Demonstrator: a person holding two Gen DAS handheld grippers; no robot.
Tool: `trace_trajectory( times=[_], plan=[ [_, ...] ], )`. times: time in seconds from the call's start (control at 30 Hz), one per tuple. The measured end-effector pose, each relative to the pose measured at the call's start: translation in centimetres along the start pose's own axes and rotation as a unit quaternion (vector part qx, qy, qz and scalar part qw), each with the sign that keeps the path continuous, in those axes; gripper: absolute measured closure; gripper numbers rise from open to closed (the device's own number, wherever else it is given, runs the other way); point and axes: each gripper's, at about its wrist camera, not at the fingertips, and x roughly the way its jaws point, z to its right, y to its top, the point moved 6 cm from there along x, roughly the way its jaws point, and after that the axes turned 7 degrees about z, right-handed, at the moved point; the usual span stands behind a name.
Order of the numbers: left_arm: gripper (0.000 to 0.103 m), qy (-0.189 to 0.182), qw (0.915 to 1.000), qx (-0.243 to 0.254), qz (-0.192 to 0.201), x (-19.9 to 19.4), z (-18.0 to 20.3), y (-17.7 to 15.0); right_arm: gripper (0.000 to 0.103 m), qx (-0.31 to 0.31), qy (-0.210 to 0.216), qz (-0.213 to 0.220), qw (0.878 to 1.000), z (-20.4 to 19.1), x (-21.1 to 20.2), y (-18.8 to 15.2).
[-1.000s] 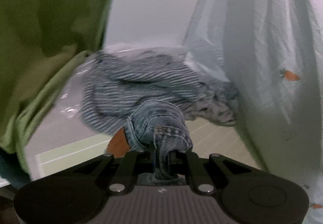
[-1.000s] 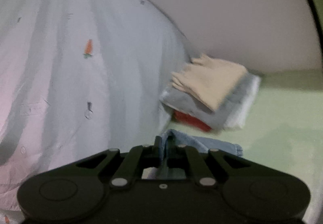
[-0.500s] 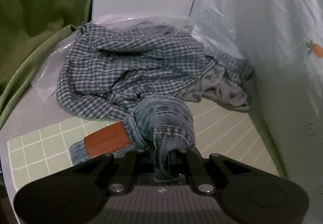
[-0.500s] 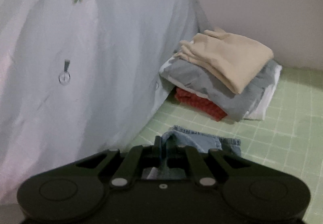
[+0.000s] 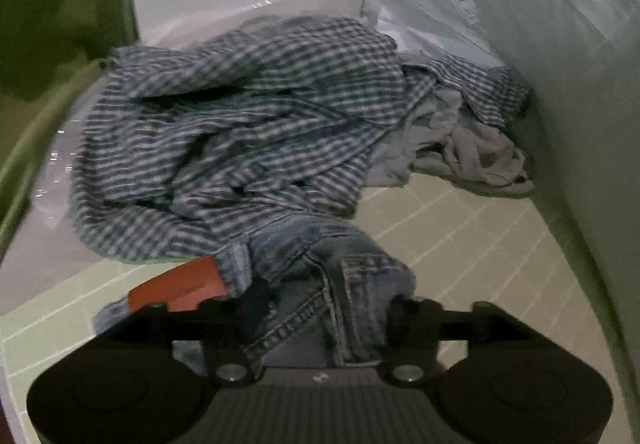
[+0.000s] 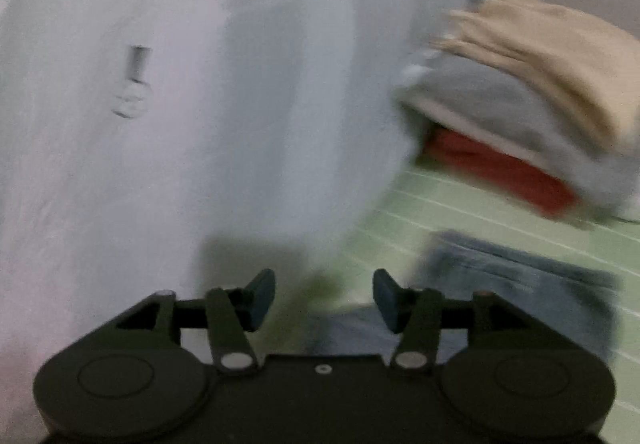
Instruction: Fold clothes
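Both views dim, flat indoor light, no clear source visible. Left wrist view: mild motion blur on the checked shirt (image 5: 240, 132), sharper near the denim (image 5: 332, 284); small glare specks on clear plastic (image 5: 56, 148) at left edge. Right wrist view much blurrier (heavy smear across the folded stack (image 6: 532, 100) and white sheet (image 6: 200, 84)); soft shadow on the green mat (image 6: 472, 212) under the sheet. Fisheye bending + black vignette corners in both.

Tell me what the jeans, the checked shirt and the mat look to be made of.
Jeans: faded blue denim, with thick stitched seams and a brown patch that looks like leather. Checked shirt: thin woven cloth, probably cotton, crumpled softly. Mat: smooth green sheet with a printed white grid, perhaps vinyl.
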Motion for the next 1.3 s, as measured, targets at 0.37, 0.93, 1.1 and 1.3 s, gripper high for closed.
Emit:
trace_trajectory(
  times=[0.37, 0.93, 1.1, 1.3],
  plan=[
    [0.03, -0.011, 0.9958, 0.086, 0.031, -5.7, -0.2, -2.1, 0.037, -0.076, -0.214, -0.059, 0.972, 12.3, -0.4, -7.1],
    [0.018, -0.144, 0.956, 0.247, -0.068, -11.8, 5.3, -12.2, 0.095, -0.071, -0.211, -0.033, 0.974, 20.7, -4.6, -4.1],
    [0.018, -0.142, 0.9448, 0.266, -0.128, -10.6, 6.5, -15.5, 0.064, -0.085, -0.202, 0.005, 0.976, 20.3, -5.8, -2.7],
    [0.016, -0.124, 0.9351, 0.286, -0.169, -8.5, 8.3, -17.4, 0.051, -0.052, -0.146, 0.013, 0.988, 18.9, -2.6, -1.6]
  ],
)
